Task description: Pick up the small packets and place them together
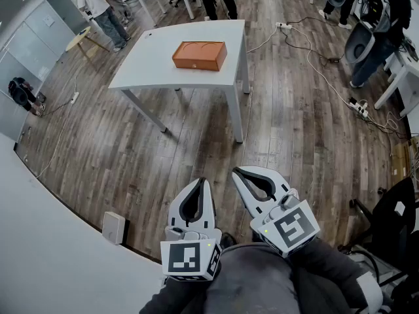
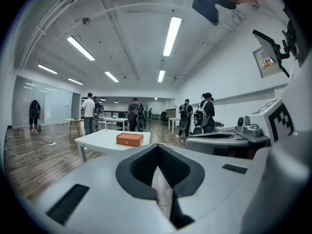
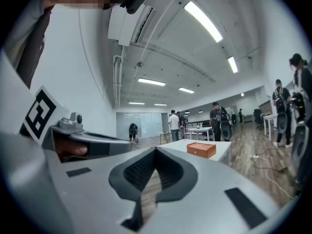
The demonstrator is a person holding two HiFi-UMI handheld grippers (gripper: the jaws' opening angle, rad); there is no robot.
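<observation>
An orange box (image 1: 200, 55) lies on a white table (image 1: 157, 61) across the wooden floor, well ahead of both grippers. It also shows far off as the orange box (image 2: 129, 139) in the left gripper view and as the orange box (image 3: 201, 149) in the right gripper view. No small packets are visible. My left gripper (image 1: 201, 181) and right gripper (image 1: 236, 171) hang side by side low in the head view, near the person's lap. The left gripper (image 2: 157, 146) has its tips together with nothing between them. The right gripper (image 3: 156, 149) is likewise shut and empty.
Cables and a power strip (image 1: 359, 108) run over the floor right of the table. A small white box (image 1: 114, 227) stands by the wall at lower left. A dark chair (image 1: 393, 208) is at the right. People (image 1: 101, 8) stand at the far desks.
</observation>
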